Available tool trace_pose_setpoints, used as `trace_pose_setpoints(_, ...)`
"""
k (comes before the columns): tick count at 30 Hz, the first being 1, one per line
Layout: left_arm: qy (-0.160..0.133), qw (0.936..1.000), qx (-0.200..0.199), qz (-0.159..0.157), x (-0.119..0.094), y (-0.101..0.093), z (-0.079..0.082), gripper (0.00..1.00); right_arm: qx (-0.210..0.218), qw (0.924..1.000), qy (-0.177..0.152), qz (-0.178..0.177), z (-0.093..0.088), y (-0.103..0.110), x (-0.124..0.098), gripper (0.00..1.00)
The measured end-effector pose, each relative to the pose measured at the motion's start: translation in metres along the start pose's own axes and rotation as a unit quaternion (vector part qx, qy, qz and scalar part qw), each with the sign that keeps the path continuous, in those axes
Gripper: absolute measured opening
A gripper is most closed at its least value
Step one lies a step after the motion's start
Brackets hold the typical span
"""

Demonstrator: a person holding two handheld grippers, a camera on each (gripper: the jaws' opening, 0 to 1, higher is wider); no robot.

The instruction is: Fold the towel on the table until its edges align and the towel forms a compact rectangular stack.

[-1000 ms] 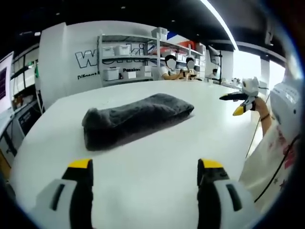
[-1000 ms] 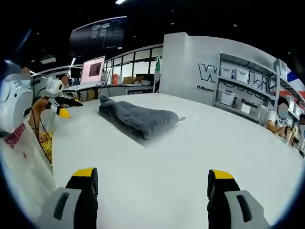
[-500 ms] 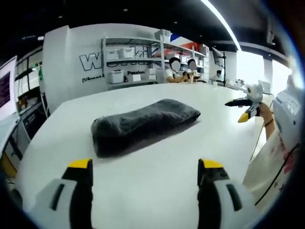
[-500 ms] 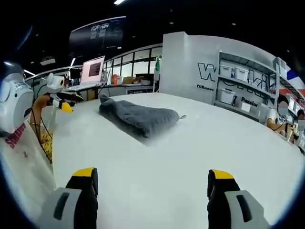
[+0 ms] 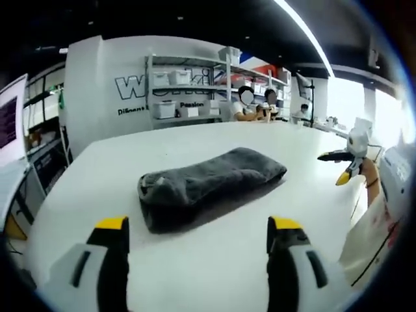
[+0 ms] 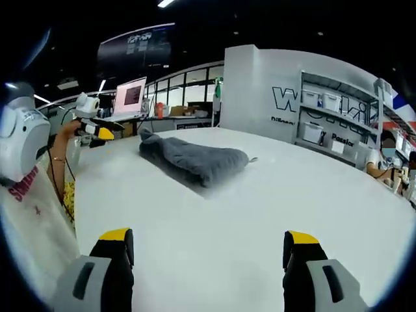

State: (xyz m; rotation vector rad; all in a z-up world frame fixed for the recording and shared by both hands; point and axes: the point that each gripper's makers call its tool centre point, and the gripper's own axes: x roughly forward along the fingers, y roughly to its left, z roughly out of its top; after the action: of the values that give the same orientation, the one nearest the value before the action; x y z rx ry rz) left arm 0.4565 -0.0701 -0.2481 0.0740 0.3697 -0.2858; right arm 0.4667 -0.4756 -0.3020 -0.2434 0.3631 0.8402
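Grey towel (image 5: 211, 183) lies folded into a long bundle on the white table (image 5: 312, 195), well ahead of both claws; the left claw (image 5: 195, 227) and the right claw (image 6: 207, 237) each hover above bare tabletop, jaws spread wide, gripping nothing.

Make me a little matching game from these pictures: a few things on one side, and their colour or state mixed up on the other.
Things:
1. towel
2. table
3. left gripper
4. laptop

Descriptions:
A. white, with the cloth lying on it
B. open, jaws apart with yellow tips
C. dark grey, folded into a long bundle
D. lid up, pinkish screen lit

Pairs: 1-C, 2-A, 3-B, 4-D
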Motion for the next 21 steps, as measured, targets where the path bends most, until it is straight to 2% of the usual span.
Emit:
trace_pose_setpoints(6, -0.005, 0.9998, -0.017, -0.01, 0.014, 0.012, 0.009, 0.93, 0.005, 0.9999, -0.013, 0.008, 0.002, 0.005, -0.001, 1.0)
trace_pose_setpoints(13, -0.009, 0.9984, -0.051, -0.023, 0.029, 0.026, 0.013, 0.95, 0.002, 0.9999, -0.01, 0.007, -0.001, 0.006, -0.003, 1.0)
trace_pose_setpoints(15, -0.028, 0.997, -0.065, -0.031, 0.029, 0.024, 0.022, 0.96, 0.006, 0.9999, -0.015, 0.006, 0.0, 0.006, -0.005, 1.0)
trace_pose_setpoints(17, -0.044, 0.9947, -0.077, -0.053, 0.029, 0.019, 0.029, 0.96, 0.012, 0.9996, -0.025, 0.012, 0.003, 0.009, -0.006, 1.0)
trace_pose_setpoints(21, -0.038, 0.9958, -0.07, -0.045, 0.032, 0.022, 0.03, 0.95, 0.012, 0.9991, -0.037, 0.018, 0.009, 0.015, -0.006, 1.0)
